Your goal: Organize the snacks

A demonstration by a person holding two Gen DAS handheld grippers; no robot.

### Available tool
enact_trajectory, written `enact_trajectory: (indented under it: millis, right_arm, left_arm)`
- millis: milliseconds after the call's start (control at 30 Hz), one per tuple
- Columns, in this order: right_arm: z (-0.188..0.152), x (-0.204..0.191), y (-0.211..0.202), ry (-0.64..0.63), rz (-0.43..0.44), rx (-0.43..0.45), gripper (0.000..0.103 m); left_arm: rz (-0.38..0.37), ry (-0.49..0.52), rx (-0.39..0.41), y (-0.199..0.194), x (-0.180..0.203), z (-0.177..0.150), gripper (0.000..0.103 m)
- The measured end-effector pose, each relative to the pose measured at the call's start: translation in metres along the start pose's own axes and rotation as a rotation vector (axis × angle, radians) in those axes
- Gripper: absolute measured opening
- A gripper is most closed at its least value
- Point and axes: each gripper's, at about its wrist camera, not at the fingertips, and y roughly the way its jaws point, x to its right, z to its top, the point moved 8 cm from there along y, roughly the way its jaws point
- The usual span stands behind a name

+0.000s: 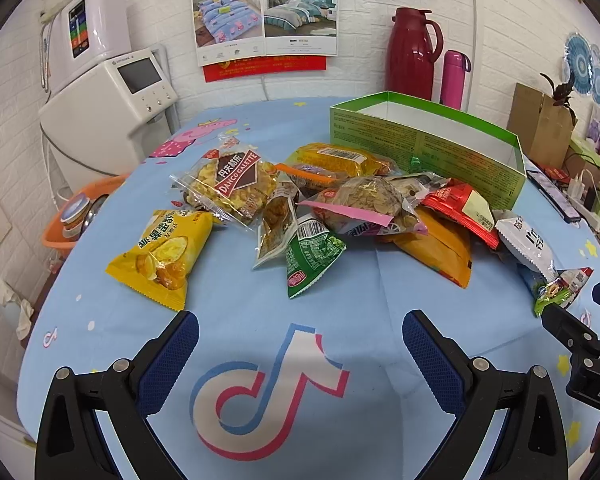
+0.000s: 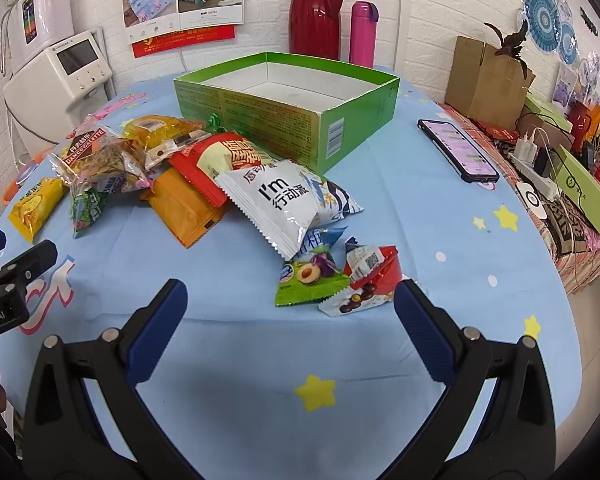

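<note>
— Left wrist view first: what do the jaws look like?

— The left gripper [image 1: 300, 336] has its jaws spread wide with nothing between them, hovering over bare blue tablecloth [image 1: 340, 288]. Ahead of the jaws the snack pile [image 1: 340, 204] lies in a heap. A yellow packet [image 1: 162, 256] sits ahead and off the left finger; a green packet [image 1: 310, 258] is almost straight ahead, nearest the gap.

— And the box?

— The green box [image 1: 424, 152] stands beyond the pile, ahead and toward the right finger, open on top.

— Right side?

— The right gripper [image 2: 290, 296] is likewise wide apart and holding nothing. Just ahead of its right finger lie a plum packet [image 2: 308, 280] and a chocolate packet [image 2: 364, 284], touching each other. A white packet [image 2: 284, 204] lies farther ahead, overlapping a red packet [image 2: 216, 160] and an orange packet [image 2: 184, 208].

— Anything in the box?

— From this view its white floor [image 2: 296, 94] looks bare. A phone [image 2: 458, 150] lies on the cloth ahead and beyond the right finger, apart from the box.
</note>
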Motion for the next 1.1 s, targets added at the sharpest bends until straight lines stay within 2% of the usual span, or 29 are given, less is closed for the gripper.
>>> enact_trajectory:
  millis: [1100]
  right_arm:
    - [-0.0002, 0.0001, 0.0015, 0.007, 0.004, -0.004, 0.103]
  left_arm:
    - [-0.002, 0.007, -0.001, -0.0027, 0.0034, 0.002, 0.103]
